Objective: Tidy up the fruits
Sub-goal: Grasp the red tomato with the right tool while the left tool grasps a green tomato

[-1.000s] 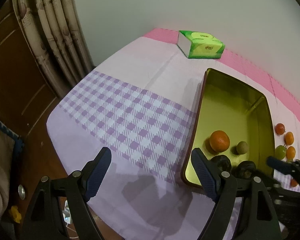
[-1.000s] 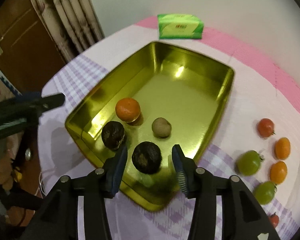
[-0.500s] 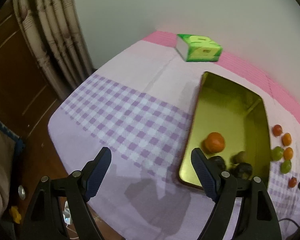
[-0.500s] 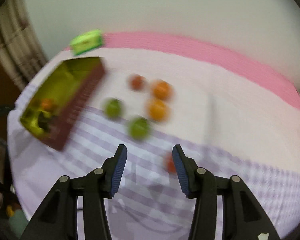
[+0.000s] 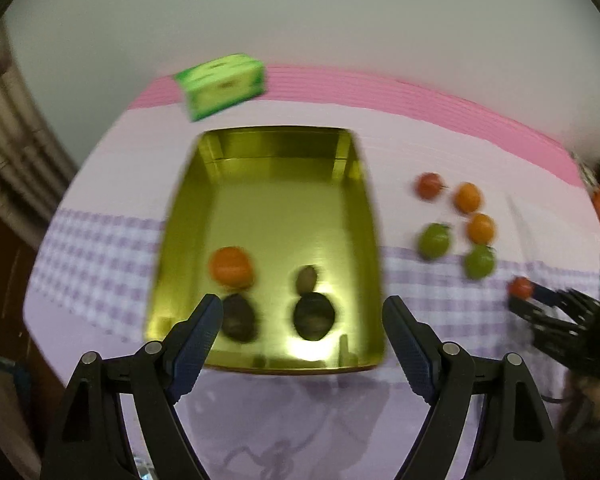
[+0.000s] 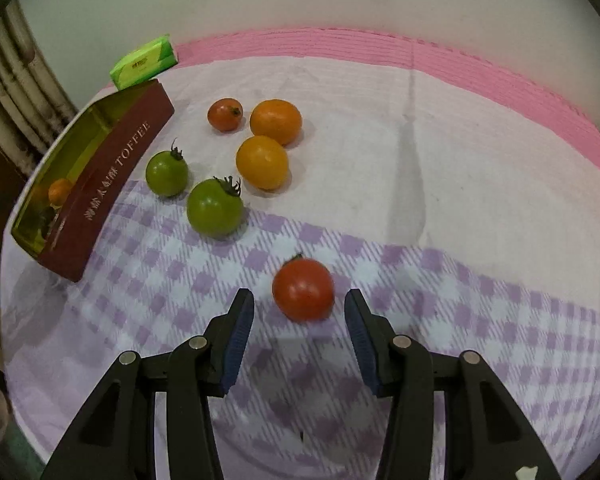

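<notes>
Right gripper (image 6: 299, 320) moved from tin (image 6: 112, 168) to straddle red tomato (image 6: 303, 289), jaws apart, ungripped; left gripper (image 5: 302, 334) wide, empty; 4 fruits binned, 6 left.

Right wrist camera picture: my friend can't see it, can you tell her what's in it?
The right gripper hangs open around a red tomato on the checked tablecloth, not touching it. Behind lie two green tomatoes, two orange and one small red; a gold tin stands at the left.
</notes>
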The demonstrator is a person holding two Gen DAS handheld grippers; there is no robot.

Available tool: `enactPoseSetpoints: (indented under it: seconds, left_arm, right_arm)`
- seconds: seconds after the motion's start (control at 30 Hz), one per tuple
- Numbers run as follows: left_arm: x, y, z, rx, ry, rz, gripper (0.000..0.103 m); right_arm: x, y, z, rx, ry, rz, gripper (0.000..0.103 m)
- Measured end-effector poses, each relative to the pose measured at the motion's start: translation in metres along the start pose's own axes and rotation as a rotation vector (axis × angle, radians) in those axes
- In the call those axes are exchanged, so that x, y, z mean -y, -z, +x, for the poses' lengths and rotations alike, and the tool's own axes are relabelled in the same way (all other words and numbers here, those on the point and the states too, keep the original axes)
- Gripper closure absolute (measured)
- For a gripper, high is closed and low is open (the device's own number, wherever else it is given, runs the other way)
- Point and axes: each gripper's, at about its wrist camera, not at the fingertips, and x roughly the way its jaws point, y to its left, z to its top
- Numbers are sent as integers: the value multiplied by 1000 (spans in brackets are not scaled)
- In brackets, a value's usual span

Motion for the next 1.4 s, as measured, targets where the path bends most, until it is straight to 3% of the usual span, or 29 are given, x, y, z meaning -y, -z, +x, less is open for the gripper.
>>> enactPoseSetpoints:
  seconds: [0.13,0.23,0.37,0.57,0.73,0.8,0.87,1.1,1.2,1.4]
  left_arm:
    - [30,-5,10,-27,44,42,21]
    - [50,-6,17,-44,44,84,21]
    - [79,-5,29,-57,63,151,21]
    - [127,-3,48,-86,109,261,21]
    - [154,-10,66,-106,149,283,22]
    - [161,-12,73,-115,143,286,26]
    - [167,-17,83,-137,144,282,39]
    - [180,-22,106,-158,187,280,45]
    - [184,-21,113,-163,154,304,66]
    - [166,-16,95,-156,180,271,67]
  right_arm:
    - [-2,-3,2,12,8,-17,61]
    - [-4,-3,3,24,17,-29,74]
    - [1,-1,1,26,13,-18,74]
    - [35,7,-12,20,90,39,74]
    - [65,18,-16,28,99,122,74]
    - [65,20,-16,45,98,119,73]
    - [63,20,-16,45,110,103,71]
    - [59,19,-14,51,116,103,71]
    - [59,20,-15,52,118,104,71]
    - [61,19,-14,50,114,108,71]
